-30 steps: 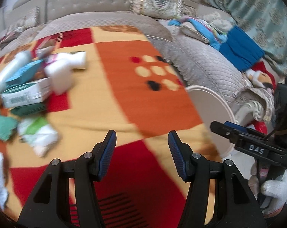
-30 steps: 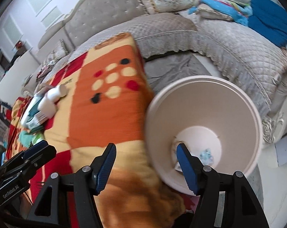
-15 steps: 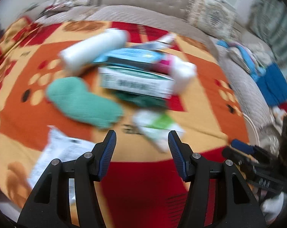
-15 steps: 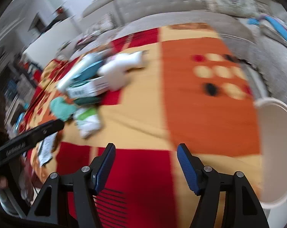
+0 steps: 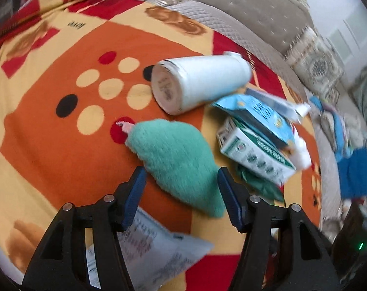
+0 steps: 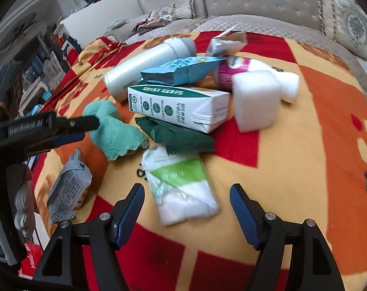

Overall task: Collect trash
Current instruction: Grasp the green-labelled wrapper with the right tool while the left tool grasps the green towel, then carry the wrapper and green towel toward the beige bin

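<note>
both grippers are over the trash pile on the patterned blanket (image 6: 292,150), so the step in hand looks like lining up the next picks. the left gripper (image 5: 181,191) has its jaws apart, just widened, straddling the green fuzzy cloth (image 5: 176,160) without the pads pressing on it. the right gripper (image 6: 187,206) is likewise parted and just widened, hanging above the near end of the green-and-white plastic packet (image 6: 181,184), nothing held.

the rest of the trash lies farther off: a white carton with a green band (image 6: 176,106), a dark green wrapper (image 6: 181,135) under its near edge, a blue pouch (image 6: 181,70) on top, a white cylinder bottle (image 6: 147,68) to the far left, a white foam block (image 6: 256,99) to the right, and a grey printed bag (image 6: 67,189) at the near left edge.

next, i judge, each gripper needs to drop a little and close: the cloth is soft and will bunch, the packet is slippery and flat (a pinch on its edge may serve better).

writing: the carton's band and the grey bag carry print too blurred to read; the left gripper's arm bears lettering i cannot make out.
</note>
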`<state>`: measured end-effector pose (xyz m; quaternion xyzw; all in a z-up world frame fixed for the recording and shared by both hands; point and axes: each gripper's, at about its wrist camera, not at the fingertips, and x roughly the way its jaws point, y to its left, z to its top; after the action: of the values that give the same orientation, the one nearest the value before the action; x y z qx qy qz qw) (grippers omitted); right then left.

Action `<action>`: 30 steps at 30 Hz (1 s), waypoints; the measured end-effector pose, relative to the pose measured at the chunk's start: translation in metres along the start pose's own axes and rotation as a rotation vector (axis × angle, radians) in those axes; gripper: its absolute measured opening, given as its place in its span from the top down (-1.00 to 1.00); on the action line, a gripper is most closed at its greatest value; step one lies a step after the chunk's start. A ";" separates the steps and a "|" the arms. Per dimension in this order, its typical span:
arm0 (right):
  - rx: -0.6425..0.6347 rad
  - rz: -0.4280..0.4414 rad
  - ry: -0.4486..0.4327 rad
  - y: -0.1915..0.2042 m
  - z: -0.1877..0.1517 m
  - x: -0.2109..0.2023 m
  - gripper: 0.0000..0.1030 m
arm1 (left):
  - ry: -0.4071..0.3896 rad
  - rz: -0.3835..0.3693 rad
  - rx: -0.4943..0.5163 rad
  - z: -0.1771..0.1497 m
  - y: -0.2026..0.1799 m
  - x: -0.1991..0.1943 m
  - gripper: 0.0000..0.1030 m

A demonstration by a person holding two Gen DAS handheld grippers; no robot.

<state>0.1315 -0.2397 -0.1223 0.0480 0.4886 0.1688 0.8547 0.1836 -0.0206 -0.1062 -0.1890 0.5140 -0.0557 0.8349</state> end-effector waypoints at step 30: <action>0.002 -0.038 -0.086 -0.025 -0.054 -0.068 0.33 | -0.053 -0.098 0.192 -0.048 -0.063 -0.058 0.22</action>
<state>0.0595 -0.2904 -0.1009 0.0467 0.4524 0.1501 0.8778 0.1207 -0.0740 -0.0532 -0.1343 0.4740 -0.1404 0.8588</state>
